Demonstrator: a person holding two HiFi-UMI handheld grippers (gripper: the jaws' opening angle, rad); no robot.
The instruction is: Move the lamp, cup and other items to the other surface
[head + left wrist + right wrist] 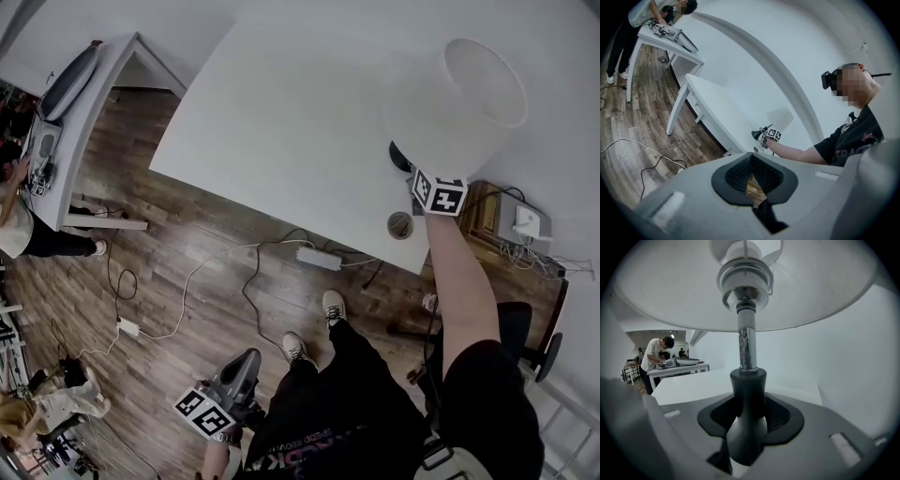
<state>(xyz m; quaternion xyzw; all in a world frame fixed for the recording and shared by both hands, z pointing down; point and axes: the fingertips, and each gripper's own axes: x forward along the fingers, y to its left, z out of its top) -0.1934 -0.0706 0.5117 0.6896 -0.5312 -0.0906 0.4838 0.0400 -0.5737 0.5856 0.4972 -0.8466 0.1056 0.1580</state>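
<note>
Down at the left, by the person's leg, the left gripper [242, 367] hangs with its jaws together, empty. Across the one big white table [281, 112], at its right end, the right gripper [748, 411] clamps its half-spread jaws round the dark neck of the single lamp [469, 94].

Right tool [747, 422] clamped on lamp [746, 352] dark neck (chrome stem, white shade above); white table [693, 387] behind.
</note>
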